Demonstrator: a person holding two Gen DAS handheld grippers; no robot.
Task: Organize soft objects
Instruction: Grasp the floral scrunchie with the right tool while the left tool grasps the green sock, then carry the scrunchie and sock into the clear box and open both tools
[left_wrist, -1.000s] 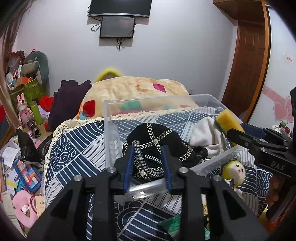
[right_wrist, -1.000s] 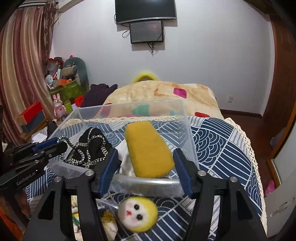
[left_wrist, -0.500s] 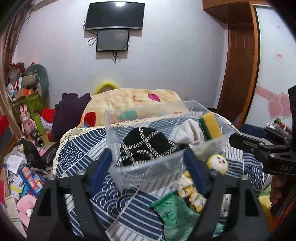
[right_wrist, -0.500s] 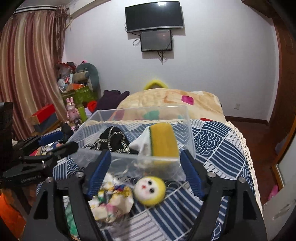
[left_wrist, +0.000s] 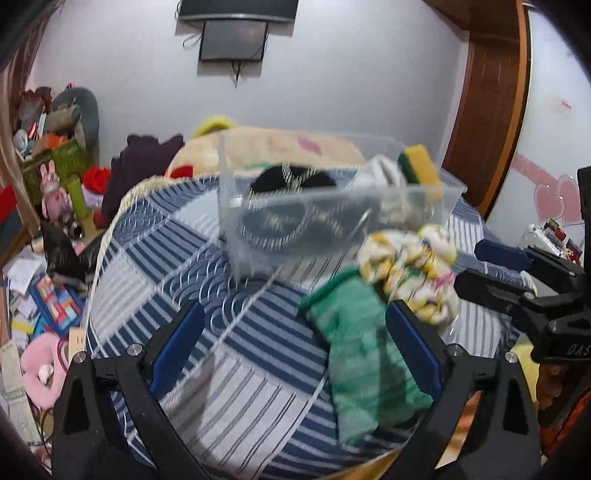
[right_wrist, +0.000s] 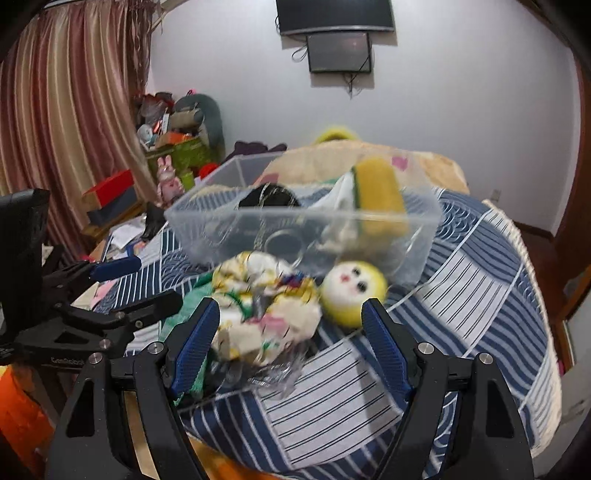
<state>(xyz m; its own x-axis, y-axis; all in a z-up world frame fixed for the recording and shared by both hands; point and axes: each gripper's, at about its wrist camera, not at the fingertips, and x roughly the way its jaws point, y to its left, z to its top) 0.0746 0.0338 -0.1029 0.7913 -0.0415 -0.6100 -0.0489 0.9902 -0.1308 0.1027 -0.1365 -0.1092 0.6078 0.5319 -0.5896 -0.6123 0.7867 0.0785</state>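
Note:
A clear plastic bin (left_wrist: 448, 188) (right_wrist: 192, 218) stands on the blue patterned cloth and holds a black chain-trimmed item (left_wrist: 291, 179), a white cloth (left_wrist: 380, 171) and a yellow-green sponge (left_wrist: 419, 164) (right_wrist: 380, 192). In front of it lie a floral fabric bundle (left_wrist: 413, 273) (right_wrist: 266, 314), a green cloth (left_wrist: 365, 358) and a yellow doll head (right_wrist: 352, 290). My left gripper (left_wrist: 295, 354) is open and empty above the cloth. My right gripper (right_wrist: 291, 347) is open and empty, just before the bundle.
The blue patterned cloth (left_wrist: 184, 258) covers a rounded table with a lace edge. A patterned blanket (left_wrist: 280, 144) lies behind the bin. Cluttered boxes, toys and papers (left_wrist: 48, 184) fill the left floor. A wooden door (left_wrist: 484, 110) stands at right.
Both grippers have let go of the bin's near rim, opened wide and pulled back and up. The bin now stands farther away, with the bundle, green cloth and doll head in view before it.

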